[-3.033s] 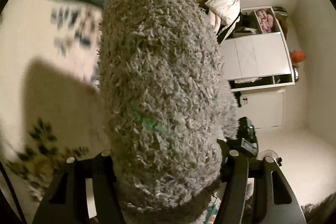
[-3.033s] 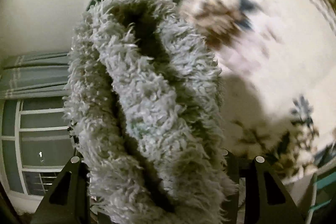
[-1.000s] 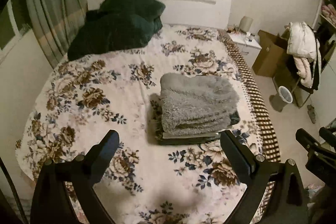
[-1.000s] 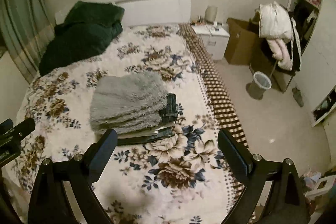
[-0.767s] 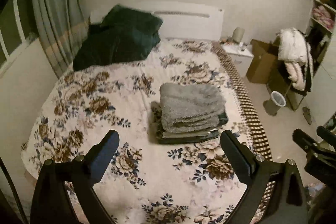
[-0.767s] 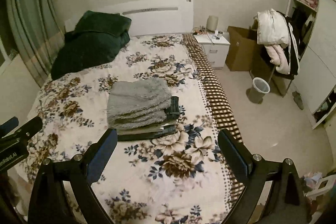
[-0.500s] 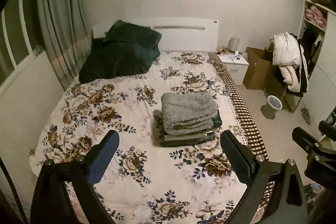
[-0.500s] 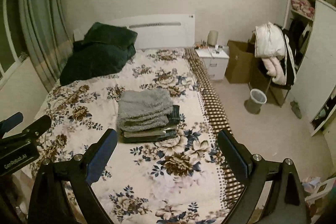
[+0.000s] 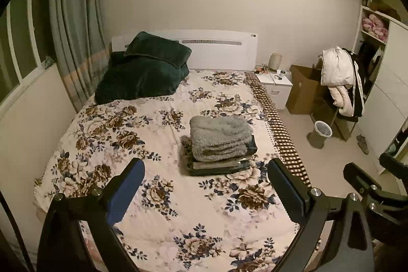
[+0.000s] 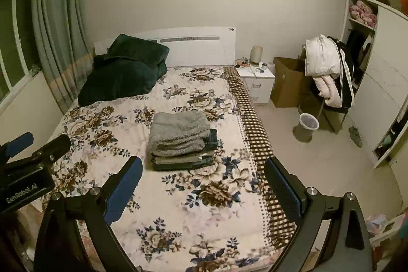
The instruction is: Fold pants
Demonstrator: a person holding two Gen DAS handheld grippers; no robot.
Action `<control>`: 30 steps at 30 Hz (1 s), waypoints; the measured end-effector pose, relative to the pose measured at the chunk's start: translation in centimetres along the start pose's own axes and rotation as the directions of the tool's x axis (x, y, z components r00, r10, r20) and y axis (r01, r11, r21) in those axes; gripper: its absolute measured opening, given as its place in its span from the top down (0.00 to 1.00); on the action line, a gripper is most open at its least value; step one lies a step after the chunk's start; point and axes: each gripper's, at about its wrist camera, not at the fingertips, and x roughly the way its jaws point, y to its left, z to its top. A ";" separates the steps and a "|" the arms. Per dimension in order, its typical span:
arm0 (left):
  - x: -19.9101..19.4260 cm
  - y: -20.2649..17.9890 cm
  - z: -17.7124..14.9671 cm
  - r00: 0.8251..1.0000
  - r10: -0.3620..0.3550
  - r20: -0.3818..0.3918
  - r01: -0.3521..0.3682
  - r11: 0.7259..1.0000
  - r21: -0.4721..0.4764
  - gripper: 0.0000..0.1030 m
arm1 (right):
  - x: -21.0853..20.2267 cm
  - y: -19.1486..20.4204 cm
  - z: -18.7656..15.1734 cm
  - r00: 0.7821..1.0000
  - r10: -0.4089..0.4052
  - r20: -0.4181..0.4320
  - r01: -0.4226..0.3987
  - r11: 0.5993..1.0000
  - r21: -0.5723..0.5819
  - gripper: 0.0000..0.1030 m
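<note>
Folded fluffy grey pants (image 9: 219, 137) lie on top of a stack of folded dark and olive garments (image 9: 219, 166) on the floral bedspread (image 9: 132, 134). The same grey pants (image 10: 179, 131) show in the right wrist view. My left gripper (image 9: 206, 185) is open and empty, held back from the foot of the bed, well short of the stack. My right gripper (image 10: 202, 182) is open and empty too, beside the left one. The right gripper shows at the right edge of the left wrist view (image 9: 372, 182), and the left gripper at the left edge of the right wrist view (image 10: 28, 147).
A dark green blanket (image 9: 142, 73) is piled at the head of the bed. A white nightstand (image 9: 276, 87), a cardboard box (image 9: 303, 91), a chair with coats (image 9: 339, 83), a waste bin (image 9: 321, 130) and a wardrobe (image 10: 380, 83) stand on the right. Curtains (image 9: 74, 29) hang on the left.
Three seconds ago both grippers held the grey pants. Now the pants lie on the stack, both grippers are open, and they have drawn back from the bed over the last second.
</note>
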 end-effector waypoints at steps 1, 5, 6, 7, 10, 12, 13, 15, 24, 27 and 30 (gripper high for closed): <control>0.0 0.0 0.0 1.000 0.003 0.001 -0.003 1.000 -0.001 0.04 | 0.1 -0.1 -0.1 1.000 0.002 -0.004 -0.002 1.000 0.001 0.05; 0.7 0.0 0.0 1.000 0.006 0.004 -0.006 1.000 -0.003 0.00 | 1.2 -0.3 -0.1 1.000 0.006 -0.010 -0.006 1.000 0.008 0.01; 1.0 0.1 0.0 1.000 0.007 0.002 -0.007 1.000 -0.008 0.00 | 1.5 -0.5 -0.1 1.000 0.004 -0.013 -0.004 1.000 0.015 0.01; 1.3 0.1 0.0 1.000 0.013 0.005 -0.013 1.000 -0.008 0.00 | 2.0 -0.7 -0.1 1.000 -0.009 -0.013 0.009 1.000 0.024 0.01; 2.8 0.1 -0.1 0.999 0.035 0.001 -0.035 0.999 -0.004 0.00 | 3.9 -1.1 0.2 0.999 -0.042 -0.017 0.043 0.999 0.033 0.01; 3.9 0.1 -0.3 0.999 0.055 0.000 -0.055 0.998 -0.005 0.00 | 5.3 -1.1 0.3 0.998 -0.056 -0.023 0.057 0.998 0.039 0.01; 4.6 0.1 -0.3 0.998 0.065 0.001 -0.065 0.998 -0.003 0.00 | 6.1 -1.2 0.3 0.998 -0.061 -0.024 0.062 0.997 0.037 0.01; 6.2 -0.1 -0.5 0.996 0.084 -0.013 -0.084 0.996 0.005 0.00 | 7.8 -1.3 0.5 0.997 -0.061 -0.037 0.062 0.997 0.039 0.01; 11.1 -0.9 -1.3 0.991 0.089 -0.101 -0.089 0.996 0.006 0.00 | 14.7 -1.5 1.7 0.994 -0.085 -0.070 0.084 0.996 -0.007 0.01; 12.1 -1.3 -1.2 0.990 0.083 -0.116 -0.083 0.997 0.004 0.00 | 16.3 -1.7 1.6 0.993 -0.084 -0.086 0.083 0.996 -0.010 0.01; 12.4 -1.7 -1.0 0.989 0.075 -0.124 -0.075 0.997 0.006 0.00 | 17.4 -1.7 1.6 0.992 -0.082 -0.095 0.080 0.997 -0.015 0.01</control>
